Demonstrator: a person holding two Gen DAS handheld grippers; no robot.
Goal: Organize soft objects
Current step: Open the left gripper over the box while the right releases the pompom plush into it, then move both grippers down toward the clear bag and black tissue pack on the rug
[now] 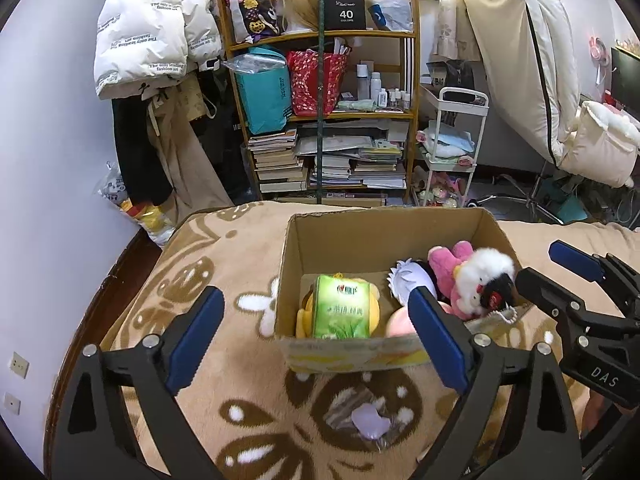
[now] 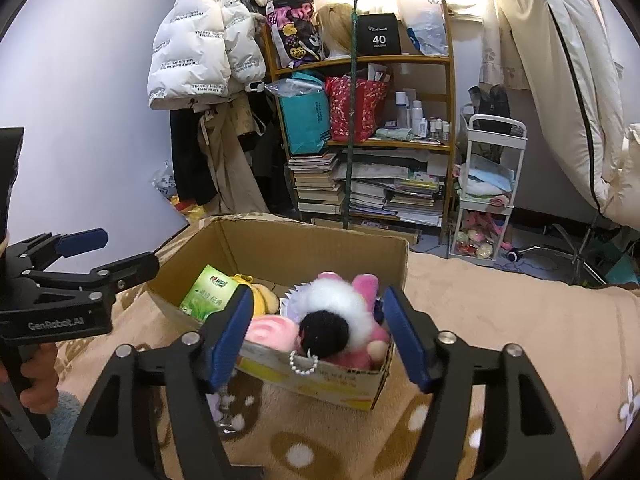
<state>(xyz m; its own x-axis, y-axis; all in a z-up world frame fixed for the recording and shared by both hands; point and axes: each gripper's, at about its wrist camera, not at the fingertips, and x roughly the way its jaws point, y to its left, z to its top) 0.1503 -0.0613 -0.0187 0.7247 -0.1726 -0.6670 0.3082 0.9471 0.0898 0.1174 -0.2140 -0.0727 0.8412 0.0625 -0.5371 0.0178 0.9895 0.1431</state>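
Note:
An open cardboard box (image 1: pixel 380 236) (image 2: pixel 320 248) stands on a beige patterned blanket (image 1: pixel 224 264). Inside lie a green tissue pack (image 1: pixel 340 312) (image 2: pixel 208 292) on a yellow plush (image 1: pixel 374 312), a pink round plush (image 2: pixel 272 330), a white frilly piece (image 1: pixel 404 280), and a pink-and-white plush with a black patch (image 1: pixel 476 280) (image 2: pixel 344 312). My left gripper (image 1: pixel 316 300) (image 2: pixel 116 250) is open in front of the box's near-left side, nothing between its pads. My right gripper (image 2: pixel 318 300) (image 1: pixel 552 268) is open on either side of the pink-and-white plush, with its pads not pressing it.
A small lilac item in clear wrap (image 1: pixel 370 420) lies on the blanket before the box. Beyond the bed stand a crowded wooden bookshelf (image 1: pixel 332 120), a white cart (image 1: pixel 456 148) and hanging coats (image 1: pixel 152 32). A cream duvet (image 1: pixel 532 60) hangs at the right.

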